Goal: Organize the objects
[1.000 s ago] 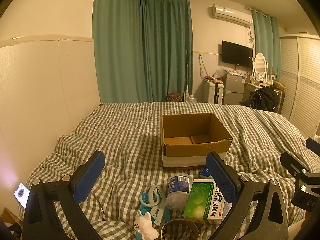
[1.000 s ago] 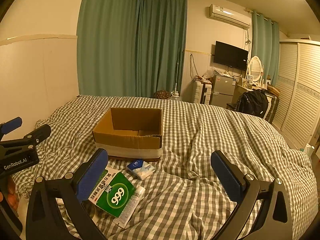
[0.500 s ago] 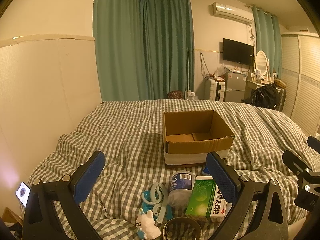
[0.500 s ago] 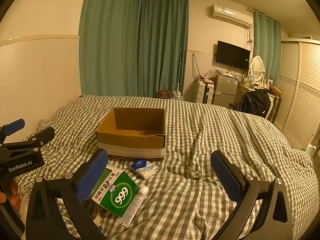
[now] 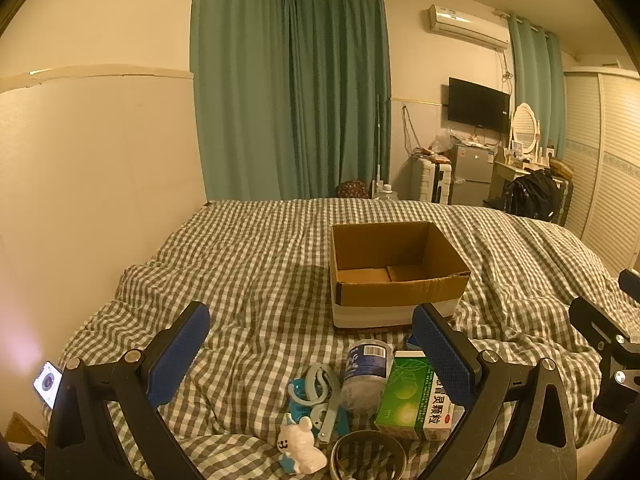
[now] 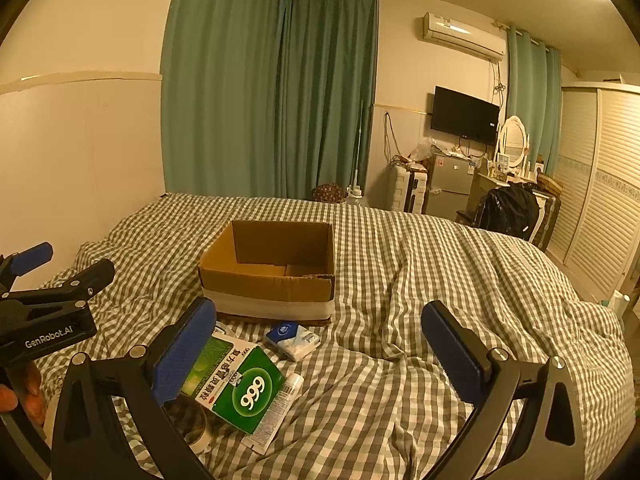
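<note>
Both grippers, left gripper (image 5: pixel 310 354) and right gripper (image 6: pixel 320 350), spread and empty; green medicine box (image 6: pixel 234 386) (lower left) looks light, rigid: grasp across narrow sides

Cardboard box (image 6: pixel 268 270): open, on checked bed (image 6: pixel 440 300). Near side of box: tissue pack (image 6: pixel 292 336); green carton (image 6: pixel 236 384) over a tube (image 6: pixel 276 412). Right gripper (image 6: pixel 320 356) spread wide, empty. Left gripper (image 6: pixel 44 296) left of box.

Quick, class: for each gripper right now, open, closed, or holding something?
Left gripper: open, holding nothing, above the small items on the bed.
Right gripper: open, holding nothing, above the checked cover.
</note>
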`<state>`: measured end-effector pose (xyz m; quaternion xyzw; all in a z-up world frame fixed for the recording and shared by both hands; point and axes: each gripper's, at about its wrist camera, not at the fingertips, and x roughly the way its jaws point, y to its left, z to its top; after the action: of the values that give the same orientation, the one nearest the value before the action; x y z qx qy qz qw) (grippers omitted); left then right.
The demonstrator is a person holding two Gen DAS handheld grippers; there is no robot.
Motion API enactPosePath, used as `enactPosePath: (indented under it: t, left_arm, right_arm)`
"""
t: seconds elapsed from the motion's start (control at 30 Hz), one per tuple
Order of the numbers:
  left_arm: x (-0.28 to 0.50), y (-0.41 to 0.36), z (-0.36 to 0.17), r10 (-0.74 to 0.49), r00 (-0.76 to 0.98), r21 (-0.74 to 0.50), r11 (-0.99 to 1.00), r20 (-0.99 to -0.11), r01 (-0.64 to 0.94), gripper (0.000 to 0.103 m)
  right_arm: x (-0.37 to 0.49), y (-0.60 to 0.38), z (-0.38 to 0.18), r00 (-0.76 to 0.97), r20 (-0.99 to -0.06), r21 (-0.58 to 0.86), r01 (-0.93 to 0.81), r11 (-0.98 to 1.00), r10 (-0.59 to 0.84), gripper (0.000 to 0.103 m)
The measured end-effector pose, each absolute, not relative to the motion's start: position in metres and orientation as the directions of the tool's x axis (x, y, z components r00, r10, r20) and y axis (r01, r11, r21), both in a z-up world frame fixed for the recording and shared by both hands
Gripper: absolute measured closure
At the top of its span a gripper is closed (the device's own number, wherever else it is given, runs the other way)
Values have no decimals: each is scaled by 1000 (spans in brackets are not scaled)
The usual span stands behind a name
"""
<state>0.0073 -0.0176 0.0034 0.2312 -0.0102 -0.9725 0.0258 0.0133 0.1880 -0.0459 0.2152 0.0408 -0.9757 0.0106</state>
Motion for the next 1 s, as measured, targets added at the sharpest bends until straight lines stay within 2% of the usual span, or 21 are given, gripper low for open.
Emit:
enactPosePath:
  t: [0.53, 0.67, 1.0]
  left_arm:
    - [17, -43, 8, -41, -891, 7, -999, -451, 42, 0]
    - [7, -51, -13, -52, -861, 15, -999, -506, 51, 0]
    - [-28, -54, -115, -68, -680, 68, -997, -730, 27, 2]
  right_arm:
    - [30, 156, -35, -911, -411, -117, 69, -991, -15, 0]
    - [23, 146, -50, -895, -446, -124, 84, -989, -20, 0]
    - [-12, 137, -115, -803, -595, -136, 114, -984, -10, 0]
